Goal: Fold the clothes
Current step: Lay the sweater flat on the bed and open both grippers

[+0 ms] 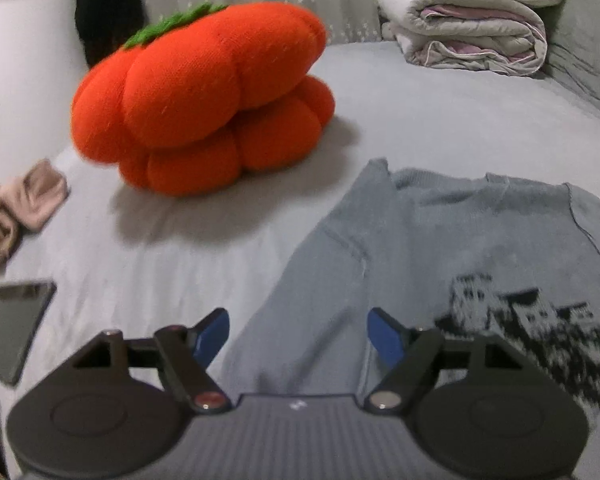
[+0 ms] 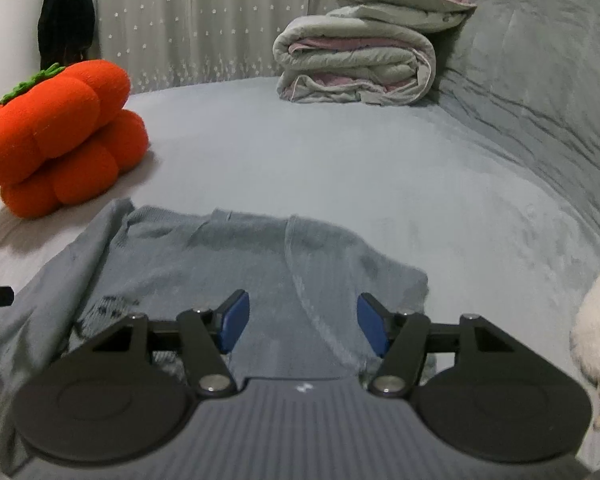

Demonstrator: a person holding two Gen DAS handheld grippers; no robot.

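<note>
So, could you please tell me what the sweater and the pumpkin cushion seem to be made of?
Sweater: apparently knitted yarn, matte grey-blue, with ribbed texture and a dark pattern that looks knitted in. Pumpkin cushion: probably fuzzy orange knit or plush over soft stuffing, with bulging lobes and a green felt-like top.

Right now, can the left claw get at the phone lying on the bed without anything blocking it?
Probably yes. The phone lies flat on bare sheet beside the left claw, which is open and empty. The pumpkin cushion and sweater sit clear of that path.
</note>
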